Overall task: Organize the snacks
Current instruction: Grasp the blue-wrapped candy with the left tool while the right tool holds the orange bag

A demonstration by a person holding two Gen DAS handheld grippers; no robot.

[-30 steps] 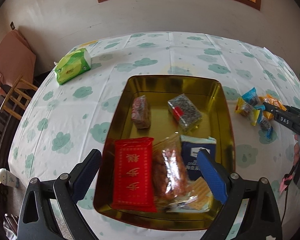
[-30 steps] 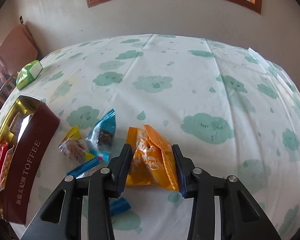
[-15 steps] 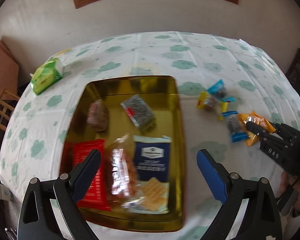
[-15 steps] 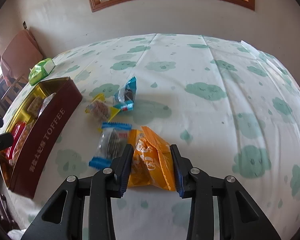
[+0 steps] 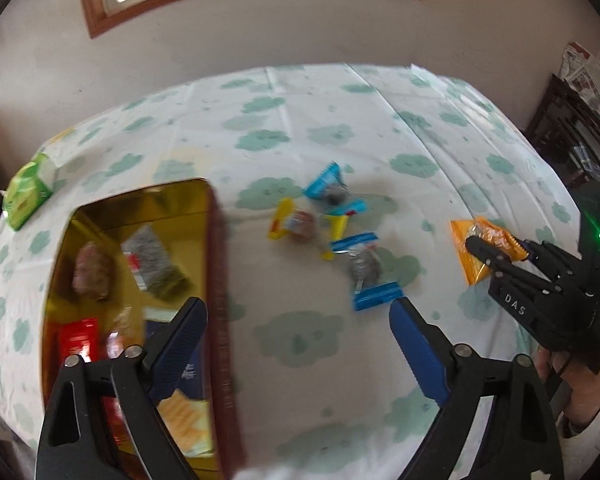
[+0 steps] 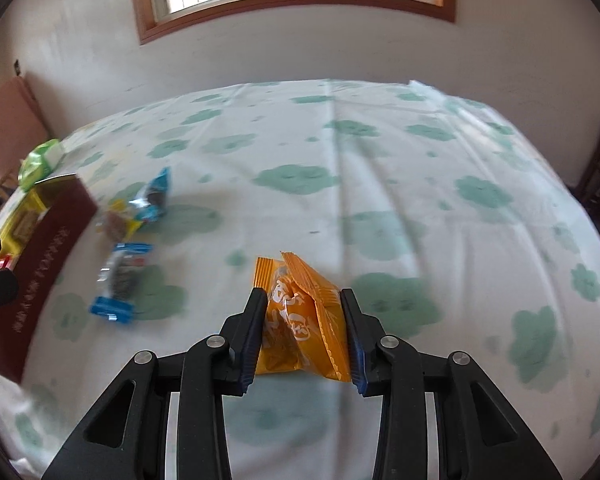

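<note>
**Step: Transfer Orange Packet to Tin**

R gripper (image 6: 302,334) is pinching the orange snack packet (image 6: 300,316), holding it off the tablecloth (image 6: 380,160). L gripper (image 5: 296,344) is hovering w/ jaws spread, just narrowing (nothing between them), near the blue-wrapped candy (image 5: 366,270). Next move, likely: carry packet over the toffee tin (image 5: 216,280) wall, then release inside.

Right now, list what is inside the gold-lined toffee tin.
Inside the gold-lined toffee tin: a brownish wrapped snack, a clear dark-speckled packet, a red packet, a navy box and a cracker pack. The left gripper's fingers cover part of the near end.
</note>
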